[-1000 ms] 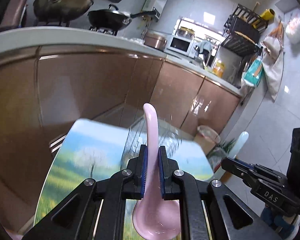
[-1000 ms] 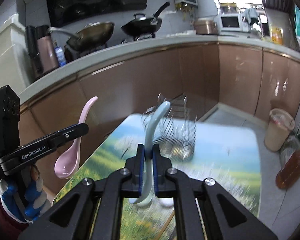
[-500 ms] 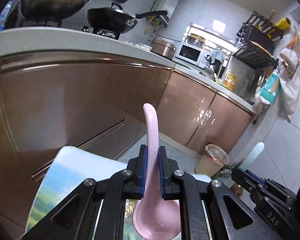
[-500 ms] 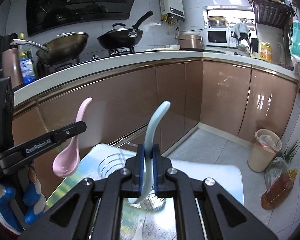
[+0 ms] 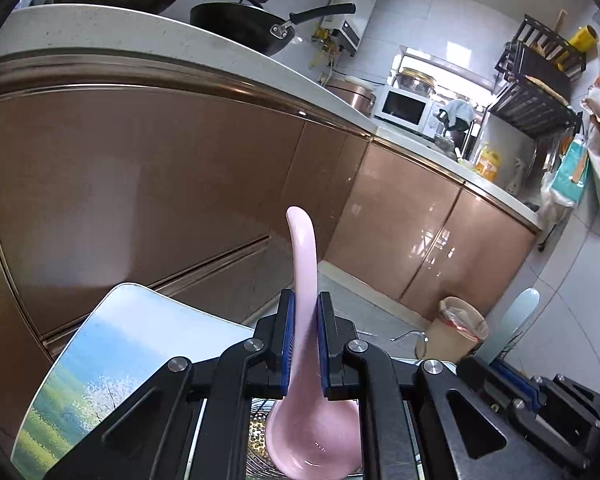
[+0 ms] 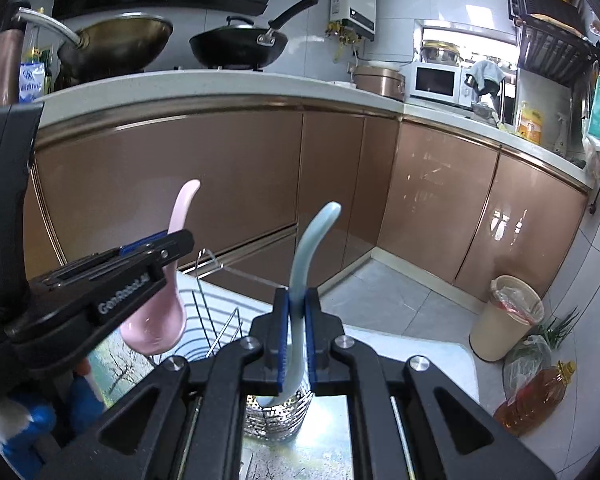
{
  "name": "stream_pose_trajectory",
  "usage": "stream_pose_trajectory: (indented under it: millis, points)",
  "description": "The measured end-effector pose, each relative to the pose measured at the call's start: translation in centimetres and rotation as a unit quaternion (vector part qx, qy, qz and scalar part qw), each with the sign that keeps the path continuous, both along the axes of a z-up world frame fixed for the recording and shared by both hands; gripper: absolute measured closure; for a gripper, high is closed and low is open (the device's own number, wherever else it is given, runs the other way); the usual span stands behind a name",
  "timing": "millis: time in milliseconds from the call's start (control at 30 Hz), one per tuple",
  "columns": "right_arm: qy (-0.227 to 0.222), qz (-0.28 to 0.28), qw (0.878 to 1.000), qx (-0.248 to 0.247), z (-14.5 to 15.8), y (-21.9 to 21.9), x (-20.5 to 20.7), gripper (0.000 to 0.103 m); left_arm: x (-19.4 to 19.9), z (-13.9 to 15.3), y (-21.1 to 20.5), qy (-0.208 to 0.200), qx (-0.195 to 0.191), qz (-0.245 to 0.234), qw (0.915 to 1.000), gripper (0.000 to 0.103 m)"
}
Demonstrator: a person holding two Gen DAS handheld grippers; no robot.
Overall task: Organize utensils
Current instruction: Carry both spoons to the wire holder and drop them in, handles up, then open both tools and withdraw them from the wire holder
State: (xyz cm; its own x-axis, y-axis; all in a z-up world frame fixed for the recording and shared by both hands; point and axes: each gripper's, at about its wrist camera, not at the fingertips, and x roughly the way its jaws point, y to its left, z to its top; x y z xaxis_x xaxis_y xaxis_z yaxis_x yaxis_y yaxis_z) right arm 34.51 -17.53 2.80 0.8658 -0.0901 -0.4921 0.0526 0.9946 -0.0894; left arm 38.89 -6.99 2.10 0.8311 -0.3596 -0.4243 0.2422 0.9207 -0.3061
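Jaws clenched on both spoons, handles up: left gripper point(image 5: 304, 344) holding the pink spoon point(image 5: 305, 320), right gripper point(image 6: 296, 334) nearer, its blue spoon point(image 6: 306, 256) bowl-down just above the perforated metal holder point(image 6: 278, 414) on the surface point(image 6: 420, 364).

2 spoons point(image 6: 308, 264), 2 woks point(image 6: 236, 46), 1 rack point(image 6: 220, 320)

Left gripper point(image 5: 304, 344): matte black linkage arms with triangular cut-outs, round silver screw heads at the pivots, blue ribbed pads point(image 5: 286, 344) lining the fingers. White "GenRobot.AI" lettering on its side in the right wrist view. Right gripper point(image 6: 296, 340): same black build, silver screws, blue pads. Blue-and-white glove point(image 6: 16, 424) below the left tool.
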Motion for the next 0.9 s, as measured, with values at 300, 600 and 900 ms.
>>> stream_pose_trajectory:
  millis: [300,600,900]
  points:
    - [0.010,0.003,1.000,-0.001,-1.6,0.3,0.0,0.096,-1.1,-0.1,-1.0,-0.067,0.053,0.031,0.9959,0.093]
    - [0.014,0.004,1.000,0.016,-2.2,-0.5,-0.1,0.096,-1.5,-1.9,-0.5,-0.069,0.045,0.016,0.9965,0.095]
    - [0.017,0.016,0.999,0.035,-2.4,-0.8,-0.2,0.095,-2.6,-1.8,-0.3,-0.080,0.057,-0.009,0.9952,0.095]
